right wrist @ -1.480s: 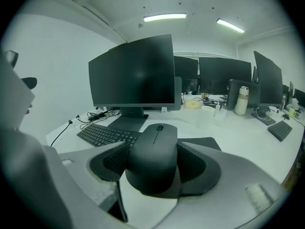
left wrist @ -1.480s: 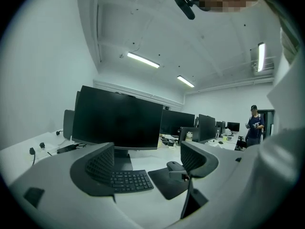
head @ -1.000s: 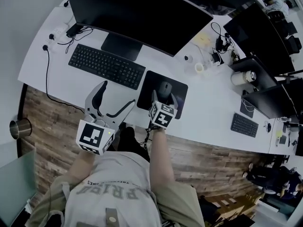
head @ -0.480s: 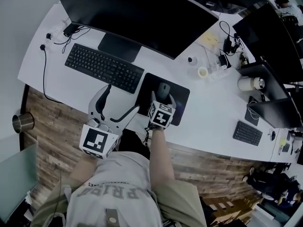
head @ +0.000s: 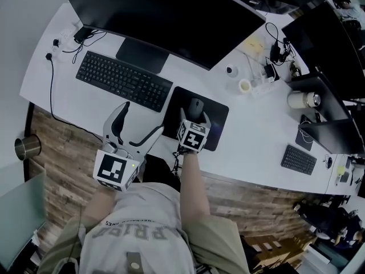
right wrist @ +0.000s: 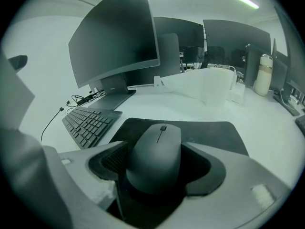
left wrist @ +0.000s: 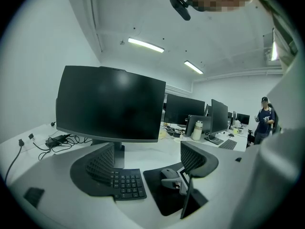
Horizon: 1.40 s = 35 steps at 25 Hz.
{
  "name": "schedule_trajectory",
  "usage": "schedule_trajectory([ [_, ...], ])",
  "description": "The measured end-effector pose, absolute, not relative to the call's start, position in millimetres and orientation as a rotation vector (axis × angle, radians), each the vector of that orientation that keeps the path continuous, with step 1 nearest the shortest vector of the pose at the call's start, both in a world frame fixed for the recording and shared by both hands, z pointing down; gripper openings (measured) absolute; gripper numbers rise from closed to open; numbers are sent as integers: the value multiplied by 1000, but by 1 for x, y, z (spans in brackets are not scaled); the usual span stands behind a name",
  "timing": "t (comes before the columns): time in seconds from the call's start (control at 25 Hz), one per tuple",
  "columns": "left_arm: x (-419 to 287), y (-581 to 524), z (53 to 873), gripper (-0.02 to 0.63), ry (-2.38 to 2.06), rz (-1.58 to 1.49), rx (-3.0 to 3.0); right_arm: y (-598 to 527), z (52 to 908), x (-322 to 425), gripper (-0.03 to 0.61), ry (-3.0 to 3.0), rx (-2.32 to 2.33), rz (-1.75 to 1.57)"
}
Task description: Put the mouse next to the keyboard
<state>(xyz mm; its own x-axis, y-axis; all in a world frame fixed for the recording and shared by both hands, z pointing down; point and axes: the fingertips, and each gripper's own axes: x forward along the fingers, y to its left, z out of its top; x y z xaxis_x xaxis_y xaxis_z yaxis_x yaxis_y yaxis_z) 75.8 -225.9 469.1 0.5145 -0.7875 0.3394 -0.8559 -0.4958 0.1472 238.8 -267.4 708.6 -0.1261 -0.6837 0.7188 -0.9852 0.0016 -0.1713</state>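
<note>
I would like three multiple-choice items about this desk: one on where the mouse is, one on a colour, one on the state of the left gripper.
1. Where does the mouse lie?
A. on the mouse pad
B. on the wooden floor
C. under the monitor

2. What colour is the keyboard left of the mouse pad?
A. white
B. black
C. red

3. How do the jaws of the left gripper stand?
A. shut on a cable
B. shut on a cup
C. apart, holding nothing

Key: 1 A, the mouse pad lies under it; 2 B, its keys and frame are black; 3 C, the left gripper view shows a wide gap.
</note>
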Motion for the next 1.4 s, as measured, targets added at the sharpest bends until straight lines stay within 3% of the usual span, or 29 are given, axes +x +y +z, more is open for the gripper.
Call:
schedule_trajectory([
  [0.12, 73, -225, 466, 416, -1372, 319, 2476, -268, 697, 239, 397, -1893, 1756, 913],
  [0.64, 48, -218, 406, 403, -1382, 167, 2664, -213, 469, 228, 376, -2305, 2078, 246],
  [0.68, 47, -215, 397, 373, -1380, 147, 2689, -204, 455, 225, 347, -2308, 2091, 211],
  [0.72, 45, -211, 389, 335, -1380, 126, 2710, -195, 441, 223, 274, -2311, 2105, 177],
  [0.8, 40, -202, 375, 252, -1379, 82, 2743, -178, 417, 217, 243, -2309, 2134, 112],
  [0.84, 37, -198, 369, 216, -1368, 62, 2755, -170, 407, 213, 183, -2301, 2149, 77],
  [0.96, 28, -184, 358, 91, -1316, 7, 2784, -148, 384, 202, 156, -2283, 2183, -3],
  [1.04, 23, -177, 350, 30, -1303, -13, 2811, -135, 374, 198, 76, -2268, 2215, -36],
  [1.16, 17, -167, 340, 12, -1292, -16, 2850, -119, 362, 191, 2, -2242, 2257, -68],
  [1.4, 11, -152, 326, 11, -1259, -73, 2887, -94, 341, 174, 2, -2227, 2277, -130],
])
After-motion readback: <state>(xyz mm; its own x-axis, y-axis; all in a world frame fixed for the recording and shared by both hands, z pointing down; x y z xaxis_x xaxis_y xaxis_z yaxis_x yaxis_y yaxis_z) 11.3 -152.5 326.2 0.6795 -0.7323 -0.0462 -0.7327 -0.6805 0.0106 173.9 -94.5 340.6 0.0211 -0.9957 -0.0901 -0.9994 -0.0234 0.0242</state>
